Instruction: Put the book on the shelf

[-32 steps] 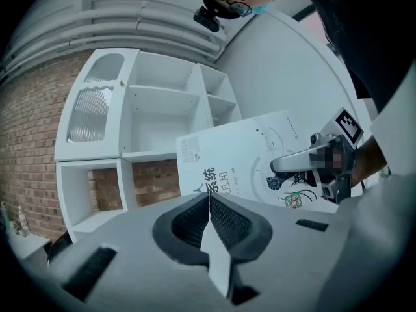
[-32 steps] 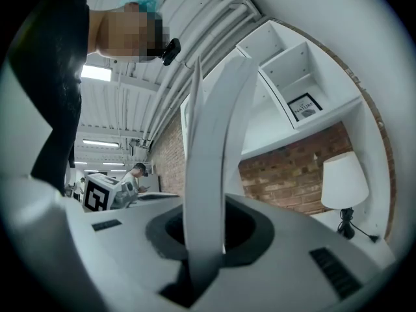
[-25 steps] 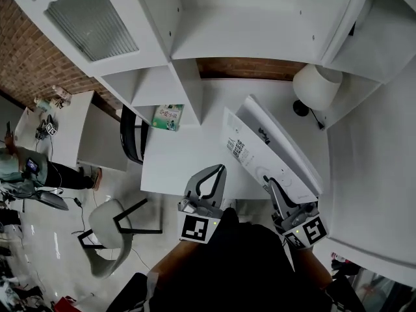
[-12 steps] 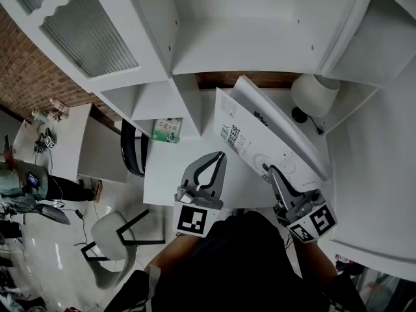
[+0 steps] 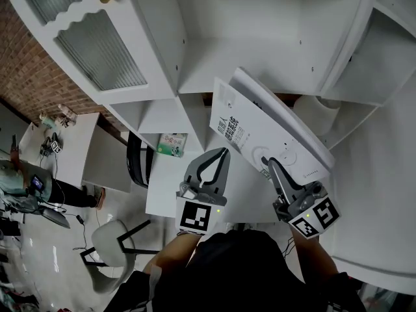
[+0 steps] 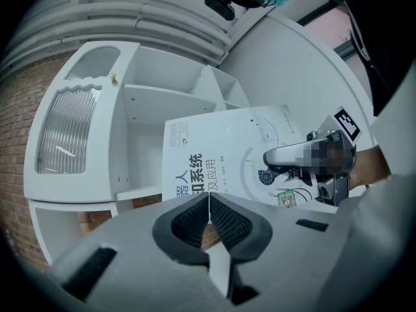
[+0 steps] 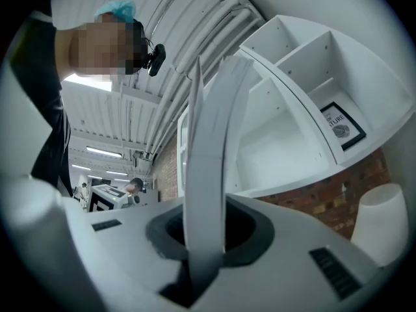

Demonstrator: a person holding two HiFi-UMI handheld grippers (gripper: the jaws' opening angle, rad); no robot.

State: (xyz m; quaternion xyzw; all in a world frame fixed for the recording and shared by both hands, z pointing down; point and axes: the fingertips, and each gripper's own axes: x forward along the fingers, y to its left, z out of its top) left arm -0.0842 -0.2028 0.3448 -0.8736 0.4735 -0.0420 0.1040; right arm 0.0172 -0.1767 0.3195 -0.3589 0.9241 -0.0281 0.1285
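Note:
A large white book (image 5: 260,125) with black print on its cover is lifted in front of the white shelf unit (image 5: 240,38). My right gripper (image 5: 272,168) is shut on its lower edge; in the right gripper view the book's edge (image 7: 207,174) stands upright between the dark pads. The left gripper (image 5: 221,153) hovers to the left of the book with its jaws shut and nothing in them. From the left gripper view the book's cover (image 6: 221,161) shows beyond the closed left gripper (image 6: 208,221), with the right gripper (image 6: 286,156) clamped on it.
A white lamp shade (image 5: 318,112) sits behind the book at the right. A small green box (image 5: 171,143) rests in a low cubby. A white desk (image 5: 162,181) lies under the grippers, and a chair (image 5: 110,236) stands on the floor at the left. A glass cabinet door (image 5: 97,47) is at upper left.
The right gripper has raised the book up and back, from over the desk to in front of the shelf opening. The left gripper rose alongside it, still shut.

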